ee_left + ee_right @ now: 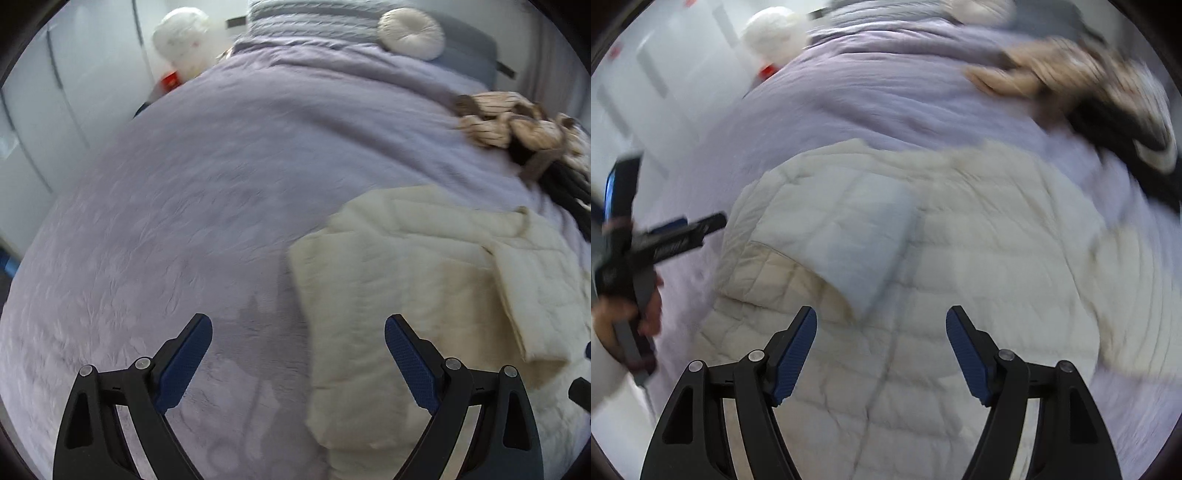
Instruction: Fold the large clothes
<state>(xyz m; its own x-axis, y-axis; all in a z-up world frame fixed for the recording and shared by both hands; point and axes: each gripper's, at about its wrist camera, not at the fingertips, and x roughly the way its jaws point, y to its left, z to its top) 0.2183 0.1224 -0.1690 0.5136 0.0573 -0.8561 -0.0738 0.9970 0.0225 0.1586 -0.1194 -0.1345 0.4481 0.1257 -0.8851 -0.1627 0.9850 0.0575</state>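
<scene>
Cream quilted jacket (923, 258) lies partly folded on the lavender bed (184, 184), filling the right claw (881, 325) view from 9 to 3 o'clock with its centre seam running from 6 toward 12. Both claws gape wide and hold nothing; the left claw (298, 332) hovers over bare bedspread, the jacket's edge off at its 3 o'clock. The right hand is nearer the garment (a jumble of other clothes (517, 125) waits at 2 o'clock).

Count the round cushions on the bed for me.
1: a round cream cushion lies at the head of the bed, against the knitted pillow. Others may be hidden outside the views.
</scene>
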